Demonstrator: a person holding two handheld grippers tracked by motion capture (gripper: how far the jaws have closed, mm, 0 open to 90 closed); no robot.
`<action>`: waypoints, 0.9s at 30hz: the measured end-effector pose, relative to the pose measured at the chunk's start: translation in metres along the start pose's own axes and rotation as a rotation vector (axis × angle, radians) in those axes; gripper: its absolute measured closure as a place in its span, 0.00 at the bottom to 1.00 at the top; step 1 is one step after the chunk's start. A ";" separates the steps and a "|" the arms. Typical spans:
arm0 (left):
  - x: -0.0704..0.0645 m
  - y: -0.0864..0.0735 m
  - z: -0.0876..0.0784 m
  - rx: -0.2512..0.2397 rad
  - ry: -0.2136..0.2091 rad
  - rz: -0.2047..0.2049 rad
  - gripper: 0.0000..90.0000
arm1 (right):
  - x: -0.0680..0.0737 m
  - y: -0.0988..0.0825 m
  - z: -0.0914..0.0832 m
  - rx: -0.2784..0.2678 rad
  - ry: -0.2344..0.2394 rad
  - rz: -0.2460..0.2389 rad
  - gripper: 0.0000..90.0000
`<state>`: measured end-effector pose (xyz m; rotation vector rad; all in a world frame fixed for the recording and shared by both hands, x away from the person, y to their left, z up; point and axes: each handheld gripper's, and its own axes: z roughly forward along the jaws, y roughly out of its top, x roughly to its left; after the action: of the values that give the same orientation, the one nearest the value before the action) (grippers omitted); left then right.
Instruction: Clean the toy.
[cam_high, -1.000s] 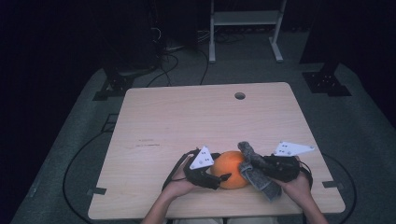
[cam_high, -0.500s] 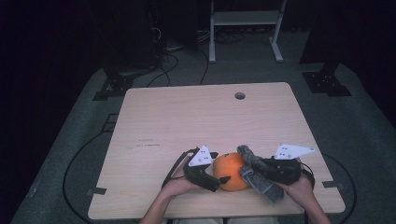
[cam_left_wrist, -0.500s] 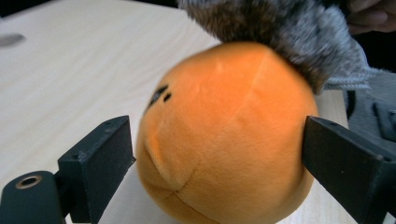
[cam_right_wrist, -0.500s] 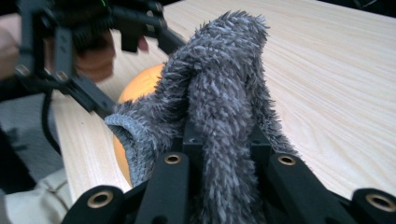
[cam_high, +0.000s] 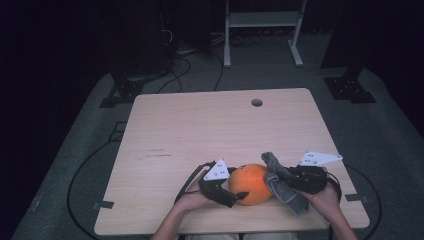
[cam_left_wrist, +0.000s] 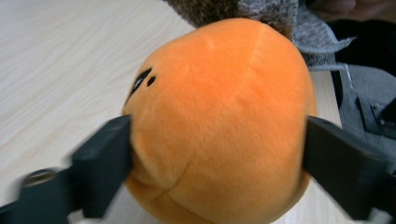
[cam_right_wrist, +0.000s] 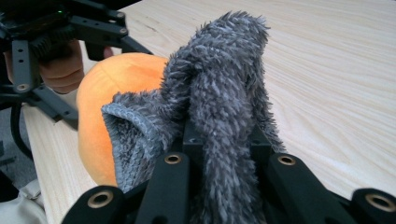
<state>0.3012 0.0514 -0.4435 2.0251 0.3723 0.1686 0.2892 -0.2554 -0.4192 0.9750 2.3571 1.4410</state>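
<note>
Down at the near edge of the wooden table (cam_high: 200, 125): orange plush ball (cam_high: 251, 183) sat between both hands. Left gripper (cam_high: 240, 196) straddled it, jaws just been closing in, pads pressed into the fuzz on either flank in the left gripper view (cam_left_wrist: 219, 130). Small black stitched marks spotted on the upper side of the plush; no letters to read there. Right gripper (cam_high: 280, 181) clamped tight on a grey fuzzy sock (cam_high: 283, 182), fabric bunched between the jaws, draped over them and leaned against the ball's far side in the right gripper view (cam_right_wrist: 219, 107). White triangular plates rode on top of each tool. Farther out, bare tabletop, a round hole (cam_high: 256, 102) near the far edge, faint scribbles mid-table, unreadable. Beyond, a white metal frame (cam_high: 262, 30) on the dark floor.
</note>
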 end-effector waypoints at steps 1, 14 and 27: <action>0.000 0.002 -0.001 -0.012 0.007 -0.014 0.27 | -0.001 0.000 -0.001 0.000 -0.005 0.006 0.84; -0.004 0.027 -0.030 0.013 0.092 -0.019 0.37 | 0.048 0.032 0.015 -0.092 0.049 -0.083 0.84; 0.014 0.004 -0.015 -0.028 -0.035 -0.058 0.06 | 0.028 0.010 0.023 -0.052 0.061 -0.020 0.84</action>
<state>0.3107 0.0671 -0.4331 1.9847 0.4041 0.1015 0.2836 -0.2179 -0.4183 0.9050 2.3517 1.5376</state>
